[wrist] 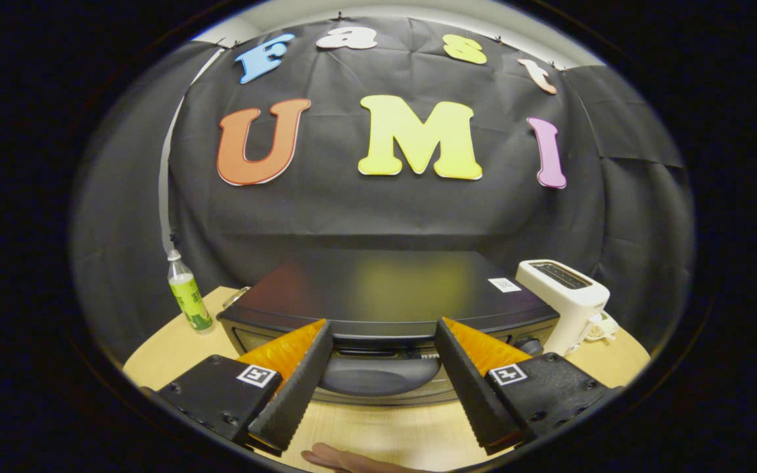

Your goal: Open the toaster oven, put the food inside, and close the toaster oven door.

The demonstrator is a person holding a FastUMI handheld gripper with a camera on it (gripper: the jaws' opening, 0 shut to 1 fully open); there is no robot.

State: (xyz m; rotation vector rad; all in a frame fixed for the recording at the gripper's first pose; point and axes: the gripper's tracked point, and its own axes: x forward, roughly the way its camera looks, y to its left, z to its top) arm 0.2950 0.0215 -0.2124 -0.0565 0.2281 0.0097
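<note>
- At the bottom centre of the frame, a person's hand rests flat on the tabletop, below the fingers and apart from them; it looks parked there, doing no work yet.
- The gripper has its fingers spread wide and empty, tips level with the front of the appliance. My guess is that the spread is meant to straddle the door handle.
- Between the fingers, in the lower centre, sits the dark rounded handle of the toaster oven, along the top of a door that seems to be shut. The handle's long axis runs left to right, square to the fingers.
- The oven itself lies broadside to the camera, front facing the gripper, long axis running side to side, flat top stretching back toward the wall. A control knob shows at the right of its front.
- I cannot make out any food from here.
- On the left, beside the oven, stands an upright bottle with a green label.
- On the right, just beside the oven's back corner, is a white toaster, slots upward.
- Opening the door appears to be the step in hand.
</note>
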